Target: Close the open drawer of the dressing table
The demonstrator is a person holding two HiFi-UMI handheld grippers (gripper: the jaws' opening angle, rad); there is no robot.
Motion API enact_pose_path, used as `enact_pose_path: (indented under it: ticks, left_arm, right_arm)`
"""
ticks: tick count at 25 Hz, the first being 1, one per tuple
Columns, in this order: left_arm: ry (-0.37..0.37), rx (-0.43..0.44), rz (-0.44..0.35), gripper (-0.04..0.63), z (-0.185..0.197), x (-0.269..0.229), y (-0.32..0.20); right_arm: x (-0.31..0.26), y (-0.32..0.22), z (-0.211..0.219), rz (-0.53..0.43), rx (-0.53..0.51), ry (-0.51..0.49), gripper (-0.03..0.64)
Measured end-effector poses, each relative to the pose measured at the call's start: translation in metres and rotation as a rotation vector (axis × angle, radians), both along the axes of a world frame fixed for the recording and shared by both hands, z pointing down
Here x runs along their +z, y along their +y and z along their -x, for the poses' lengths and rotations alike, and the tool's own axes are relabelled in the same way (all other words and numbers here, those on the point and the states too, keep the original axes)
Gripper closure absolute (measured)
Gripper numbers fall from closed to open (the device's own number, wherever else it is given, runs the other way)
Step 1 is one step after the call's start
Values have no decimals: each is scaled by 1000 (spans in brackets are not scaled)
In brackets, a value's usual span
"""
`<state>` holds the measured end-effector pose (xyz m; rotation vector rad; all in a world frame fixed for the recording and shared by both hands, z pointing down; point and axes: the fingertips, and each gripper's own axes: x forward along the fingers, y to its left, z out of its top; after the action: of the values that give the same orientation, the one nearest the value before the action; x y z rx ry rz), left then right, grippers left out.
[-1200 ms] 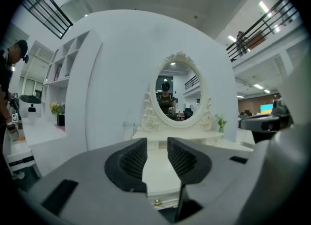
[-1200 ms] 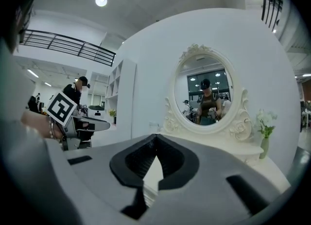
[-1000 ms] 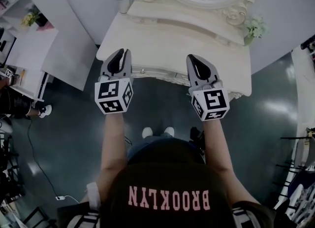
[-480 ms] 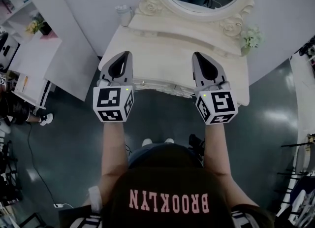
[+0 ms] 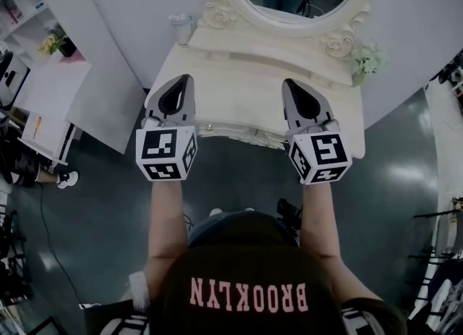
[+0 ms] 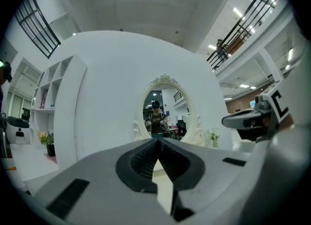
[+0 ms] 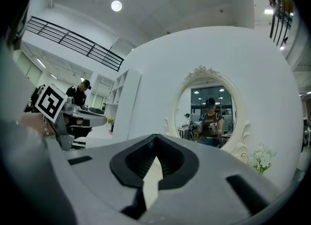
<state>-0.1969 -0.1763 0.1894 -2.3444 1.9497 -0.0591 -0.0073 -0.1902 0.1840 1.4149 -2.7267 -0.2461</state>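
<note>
No drawer juts from the dressing table (image 5: 239,87) front at centre frame; I judge it closed. Left gripper (image 5: 186,79) and right gripper (image 5: 288,82) jaws clenched, empty.

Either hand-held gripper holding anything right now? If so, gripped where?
Nothing held: left hand-held gripper and right hand-held gripper both have jaws shut, empty.

Curved white wall (image 5: 123,8), dark floor (image 5: 94,210), shelving (image 5: 18,8)

Left gripper (image 5: 185,80): jaws closed tip to tip, nothing between, held level. Right gripper (image 5: 288,83): likewise closed, empty, level. Forearms (image 5: 166,210): bare, stretched forward, parallel.
</note>
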Motion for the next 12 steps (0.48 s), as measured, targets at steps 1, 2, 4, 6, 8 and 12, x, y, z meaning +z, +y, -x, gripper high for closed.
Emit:
enact_pose_path:
  ticks: [1, 2, 4, 6, 8, 12]
  left_arm:
    - [-2, -1, -2, 591, 0, -1, -1]
    - [-3, -2, -5, 591, 0, -3, -1]
    - [-3, -2, -10, 591, -1, -5, -2]
    - [-2, 0, -8, 591, -1, -5, -2]
    - [-4, 2, -6, 591, -2, -4, -2]
    - [-8, 0, -8, 591, -1, -5, -2]
  right_arm:
    - [-1, 0, 0, -2, 0, 0, 620]
    - [-2, -1, -1, -5, 0, -1, 620]
    - [-4, -2, -2, -8, 4, -1, 620]
    - [-3, -2, -3, -6, 7, 0, 620]
    - [-2, -3, -4, -4, 7, 1, 620]
    - [-3, -4, -5, -4, 8, 1, 621]
